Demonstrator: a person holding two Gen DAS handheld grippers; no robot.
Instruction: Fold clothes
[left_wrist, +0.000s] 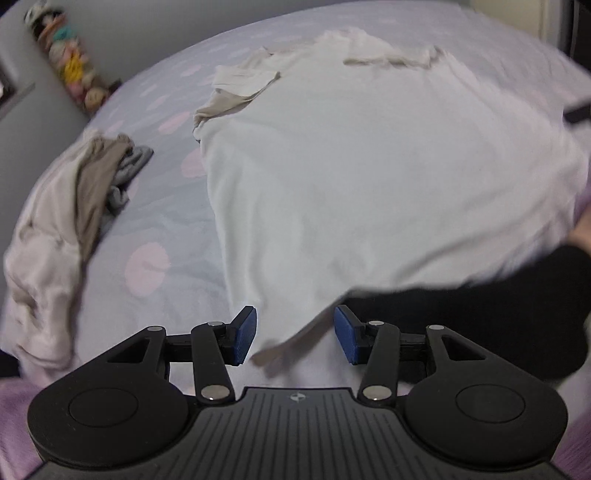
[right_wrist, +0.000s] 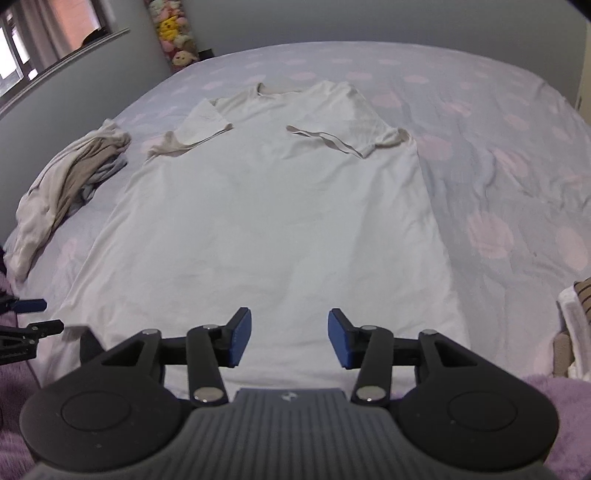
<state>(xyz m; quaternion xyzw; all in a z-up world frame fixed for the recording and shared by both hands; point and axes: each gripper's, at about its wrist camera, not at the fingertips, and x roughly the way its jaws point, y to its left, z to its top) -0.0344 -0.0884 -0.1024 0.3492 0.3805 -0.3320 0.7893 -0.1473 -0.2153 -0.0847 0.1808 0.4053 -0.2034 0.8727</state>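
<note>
A white T-shirt (right_wrist: 273, 206) lies spread flat on the bed, collar at the far end, both short sleeves folded inward over the chest. In the left wrist view the shirt (left_wrist: 362, 166) fills the middle, and its near hem is lifted and blurred. My left gripper (left_wrist: 294, 334) is open and empty just above the shirt's near left hem corner. My right gripper (right_wrist: 289, 338) is open and empty over the near hem. The left gripper's fingers (right_wrist: 33, 304) show at the left edge of the right wrist view.
A pile of beige and grey clothes (right_wrist: 70, 177) lies at the bed's left side, also in the left wrist view (left_wrist: 74, 206). The bedsheet (right_wrist: 498, 166) is lilac with pink dots. Stuffed toys (right_wrist: 171, 33) hang on the far wall. Folded striped fabric (right_wrist: 576, 314) sits at right.
</note>
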